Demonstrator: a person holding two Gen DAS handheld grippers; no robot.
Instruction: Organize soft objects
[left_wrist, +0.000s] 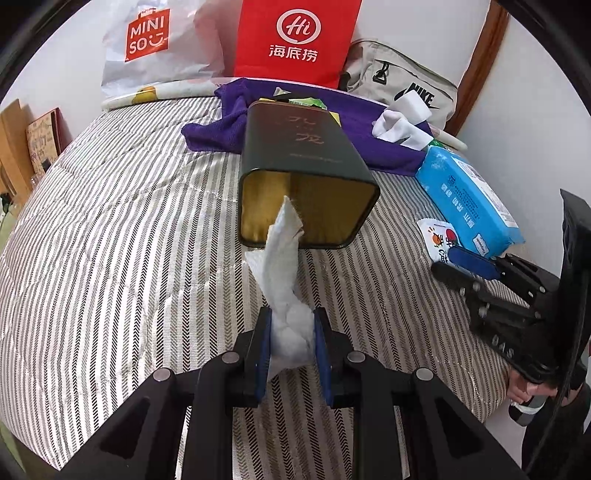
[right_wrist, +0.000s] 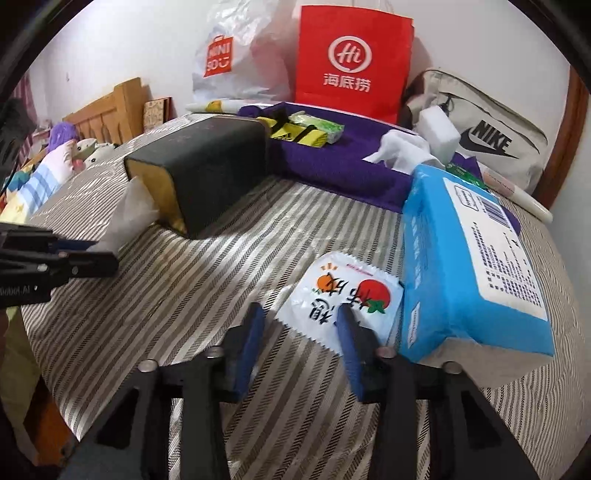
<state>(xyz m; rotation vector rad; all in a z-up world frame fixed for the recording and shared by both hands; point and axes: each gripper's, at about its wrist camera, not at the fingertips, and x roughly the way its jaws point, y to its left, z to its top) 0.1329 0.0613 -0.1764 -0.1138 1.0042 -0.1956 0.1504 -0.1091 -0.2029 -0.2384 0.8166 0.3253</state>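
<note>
My left gripper (left_wrist: 291, 332) is shut on a crumpled white tissue (left_wrist: 284, 273), whose free end reaches into the open mouth of a dark tin box (left_wrist: 306, 170) lying on its side on the striped bed; the box also shows in the right wrist view (right_wrist: 210, 166), with the tissue (right_wrist: 129, 210) at its mouth. My right gripper (right_wrist: 301, 321) is open and empty, low over the bed, its right finger over a white snack packet (right_wrist: 343, 295) beside a blue tissue pack (right_wrist: 476, 266). A crumpled white cloth (right_wrist: 402, 151) lies on a purple towel (right_wrist: 332, 162).
A red paper bag (left_wrist: 299, 40), a white Miniso bag (left_wrist: 155, 44) and a beige Nike bag (left_wrist: 402, 85) stand against the wall. A white sponge block (right_wrist: 439, 129) and yellow and green packets (right_wrist: 306, 129) lie on the towel. Plush toys (right_wrist: 55, 162) lie at the left.
</note>
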